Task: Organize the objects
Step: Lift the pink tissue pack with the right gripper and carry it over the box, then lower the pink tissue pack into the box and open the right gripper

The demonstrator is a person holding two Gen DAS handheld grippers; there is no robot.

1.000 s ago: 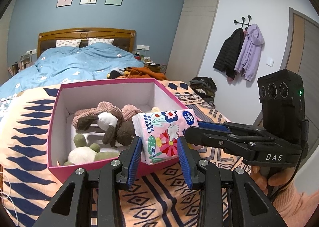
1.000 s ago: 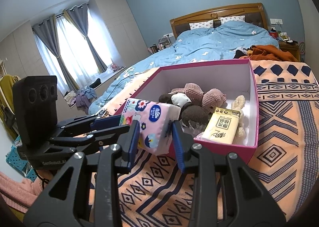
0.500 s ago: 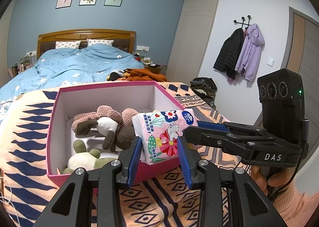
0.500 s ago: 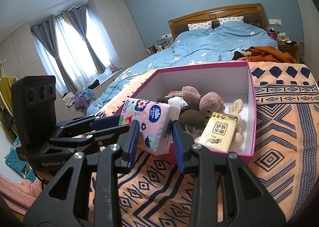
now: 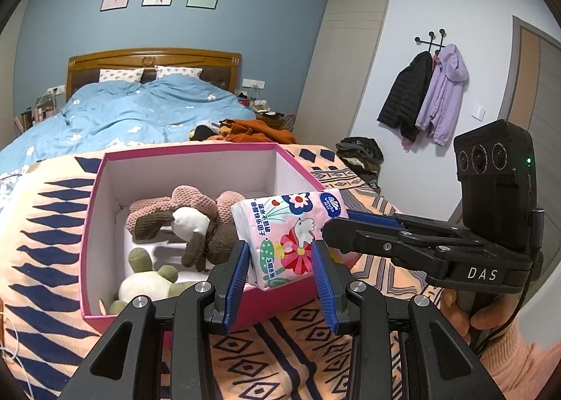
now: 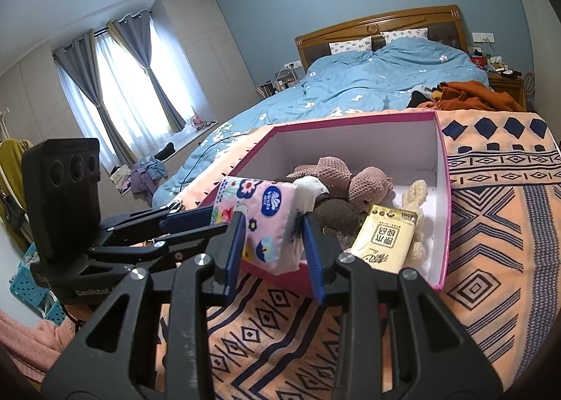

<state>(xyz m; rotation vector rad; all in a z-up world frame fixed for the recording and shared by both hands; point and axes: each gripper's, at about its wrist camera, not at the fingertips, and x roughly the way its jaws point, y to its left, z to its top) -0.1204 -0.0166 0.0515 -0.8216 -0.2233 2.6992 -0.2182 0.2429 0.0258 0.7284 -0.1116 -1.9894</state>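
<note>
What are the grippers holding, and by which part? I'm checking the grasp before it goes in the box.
Both hold one pink floral tissue pack: the left gripper clamps its lower end, the right gripper its opposite end, by the side faces.

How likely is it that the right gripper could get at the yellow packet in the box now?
Probably not yet: the right gripper is shut on the pink tissue pack. Otherwise the yellow packet lies uncovered in the box, nothing blocking it.

Pink floral tissue pack [image 5: 285,237], tilted, over pink box's [image 5: 92,210] near rim
</note>
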